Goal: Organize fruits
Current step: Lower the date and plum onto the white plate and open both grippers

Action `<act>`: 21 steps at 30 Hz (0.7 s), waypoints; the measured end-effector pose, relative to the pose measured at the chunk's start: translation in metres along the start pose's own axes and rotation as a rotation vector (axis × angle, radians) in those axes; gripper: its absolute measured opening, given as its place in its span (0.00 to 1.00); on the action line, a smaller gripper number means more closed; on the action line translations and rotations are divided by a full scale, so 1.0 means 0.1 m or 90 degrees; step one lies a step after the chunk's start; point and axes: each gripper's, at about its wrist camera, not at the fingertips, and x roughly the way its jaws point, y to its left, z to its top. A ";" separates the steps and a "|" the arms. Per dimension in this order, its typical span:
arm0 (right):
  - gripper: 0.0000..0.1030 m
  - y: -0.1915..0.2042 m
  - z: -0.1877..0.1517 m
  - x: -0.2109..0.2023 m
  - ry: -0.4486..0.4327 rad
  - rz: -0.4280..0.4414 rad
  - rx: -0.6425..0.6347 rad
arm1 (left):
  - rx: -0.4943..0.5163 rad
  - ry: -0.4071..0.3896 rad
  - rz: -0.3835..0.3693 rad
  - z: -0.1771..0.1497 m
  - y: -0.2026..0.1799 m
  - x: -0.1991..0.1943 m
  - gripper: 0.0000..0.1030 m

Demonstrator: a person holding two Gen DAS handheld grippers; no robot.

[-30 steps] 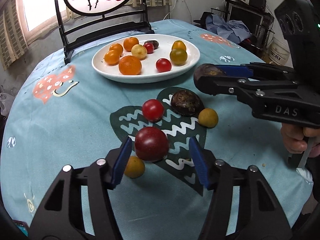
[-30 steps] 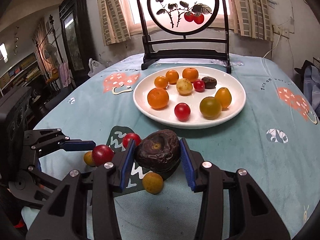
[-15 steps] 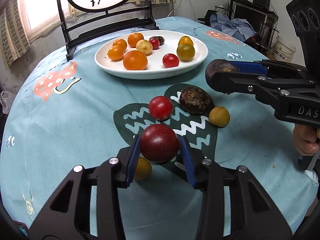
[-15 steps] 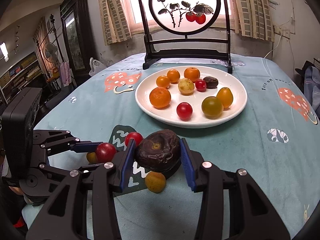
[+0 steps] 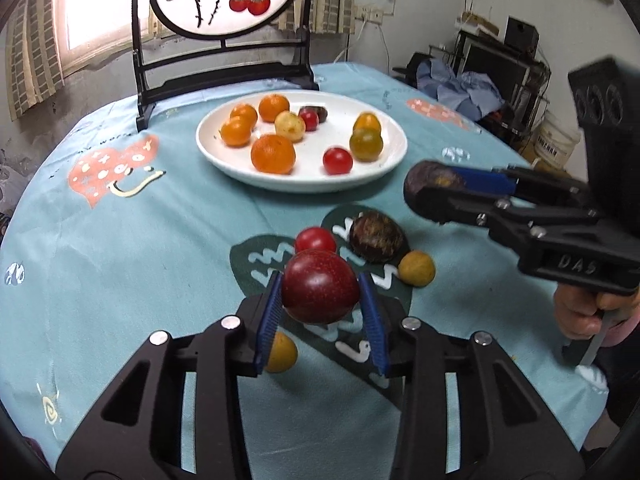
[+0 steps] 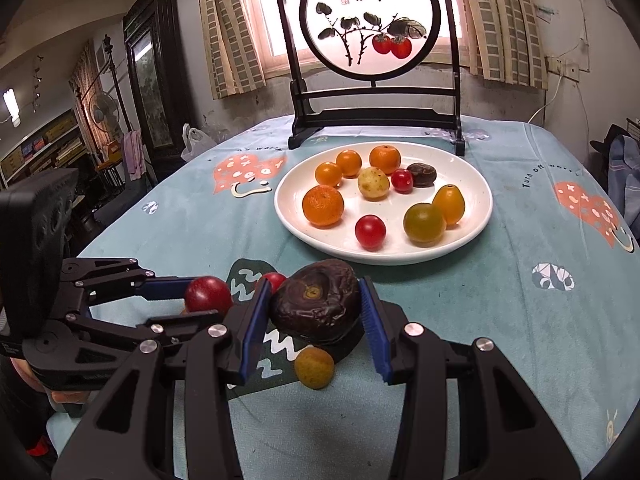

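Observation:
My left gripper [image 5: 320, 308] is shut on a dark red plum [image 5: 320, 292], with the blue pads pressing both its sides just above the tablecloth. My right gripper [image 6: 314, 312] is shut on a wrinkled dark brown fruit [image 6: 316, 304] and holds it above the cloth. In the left wrist view, the right gripper [image 5: 428, 192] hangs at the right, short of the white plate [image 5: 224, 160]. On the cloth lie a red tomato [image 5: 315, 240], another dark brown fruit [image 5: 376, 238] and two small yellow fruits [image 5: 416, 268], [image 5: 280, 352]. The plate [image 6: 476, 216] holds several oranges, tomatoes and other fruits.
A black stand with a round painted screen [image 6: 372, 24] rises just behind the plate. The round table's blue patterned cloth [image 5: 120, 260] falls away at the near and right edges. A hand [image 5: 576, 312] grips the right tool. Furniture and clutter surround the table.
The left jaws, wide open around the plum a second ago, have closed onto it, and the plum has come up slightly. The right gripper has kept still with its dark fruit.

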 end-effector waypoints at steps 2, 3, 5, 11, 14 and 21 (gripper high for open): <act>0.43 -0.05 0.02 0.01 -0.011 0.000 0.009 | -0.009 -0.020 0.011 0.08 0.02 -0.03 0.38; 0.43 -0.07 0.03 0.03 -0.014 -0.002 0.014 | -0.011 -0.028 0.016 0.12 0.02 -0.04 0.38; 0.43 -0.12 0.06 0.07 -0.020 -0.006 0.026 | -0.021 -0.040 0.016 0.26 0.06 -0.03 0.38; 0.43 -0.32 0.35 0.26 -0.073 -0.058 0.039 | -0.055 -0.059 0.033 0.72 0.24 0.23 0.38; 0.43 -0.45 0.48 0.44 -0.074 -0.071 0.052 | -0.071 -0.056 0.049 0.89 0.36 0.44 0.38; 0.51 -0.61 0.61 0.76 -0.050 -0.080 0.077 | -0.119 -0.036 0.069 1.10 0.61 0.74 0.50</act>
